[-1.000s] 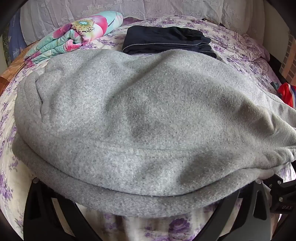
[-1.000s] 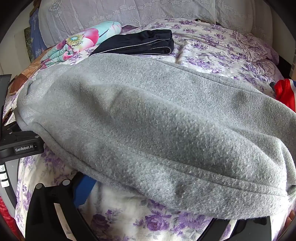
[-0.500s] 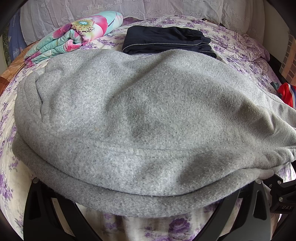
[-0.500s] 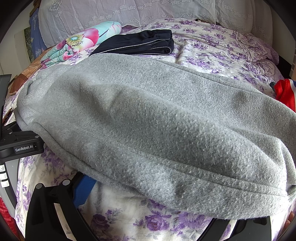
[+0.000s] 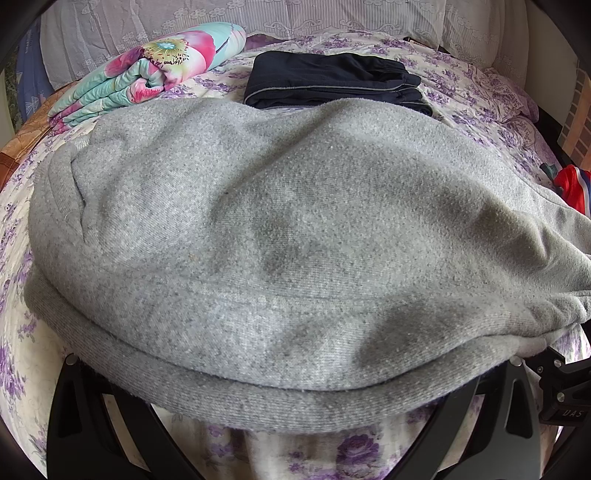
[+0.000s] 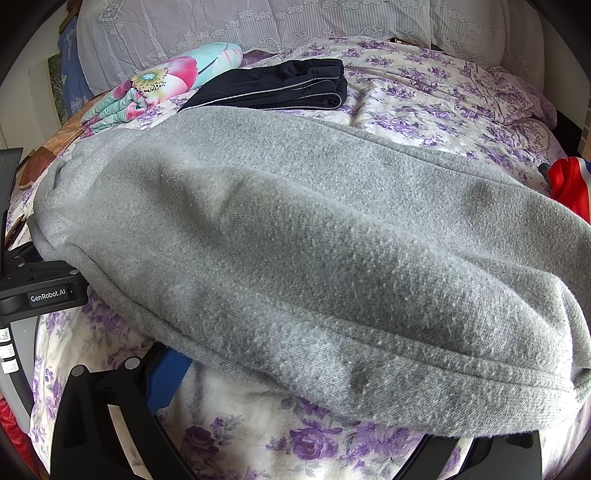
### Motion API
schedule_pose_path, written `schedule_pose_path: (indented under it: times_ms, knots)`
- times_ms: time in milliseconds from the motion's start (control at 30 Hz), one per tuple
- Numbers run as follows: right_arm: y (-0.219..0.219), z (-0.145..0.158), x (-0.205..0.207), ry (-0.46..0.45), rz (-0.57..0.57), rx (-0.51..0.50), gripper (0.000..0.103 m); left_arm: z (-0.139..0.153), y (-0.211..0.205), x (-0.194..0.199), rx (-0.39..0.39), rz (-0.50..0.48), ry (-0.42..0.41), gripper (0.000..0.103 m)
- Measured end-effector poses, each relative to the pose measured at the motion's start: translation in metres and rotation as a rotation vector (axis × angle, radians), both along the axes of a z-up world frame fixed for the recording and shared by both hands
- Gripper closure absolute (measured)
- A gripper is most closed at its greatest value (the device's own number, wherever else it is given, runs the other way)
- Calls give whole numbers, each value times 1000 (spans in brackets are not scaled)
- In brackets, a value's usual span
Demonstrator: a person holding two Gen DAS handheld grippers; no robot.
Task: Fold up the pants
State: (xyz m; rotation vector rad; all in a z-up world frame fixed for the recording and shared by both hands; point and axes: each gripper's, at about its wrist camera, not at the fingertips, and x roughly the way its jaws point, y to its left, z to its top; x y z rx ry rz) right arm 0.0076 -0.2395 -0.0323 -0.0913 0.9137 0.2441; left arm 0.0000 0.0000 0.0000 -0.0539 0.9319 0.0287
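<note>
Pants [image 5: 295, 229], grey fleece with a ribbed hem, drape over our left tongs [image 5: 295, 435] and right tongs [image 6: 295, 443]; fingertips hidden, grip cannot be told. Beyond on the floral bed [image 6: 424, 96]: folded dark garment [image 5: 332, 83].

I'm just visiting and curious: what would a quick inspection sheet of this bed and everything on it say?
Surface: bed sheet, white with purple flowers, somewhat rumpled.
Job's things: grey pants spread wide across the near part of the bed, their near edge draped over both tongs.
Clutter: folded dark pants behind; rolled floral blanket far left; red garment at the right edge.
Grippers: left tongs and right tongs, fingertips hidden beneath grey cloth; open or shut cannot be told.
Cables: nothing seen.
Surroundings: lace-covered pillows at the head of the bed.
</note>
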Motion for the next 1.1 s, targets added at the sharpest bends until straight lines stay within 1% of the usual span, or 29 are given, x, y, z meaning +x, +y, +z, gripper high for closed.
schedule_pose_path:
  times_ms: [1100]
  knots:
    - [0, -1, 0, 0, 0, -1, 3, -2, 0, 3, -1, 3, 1, 4]
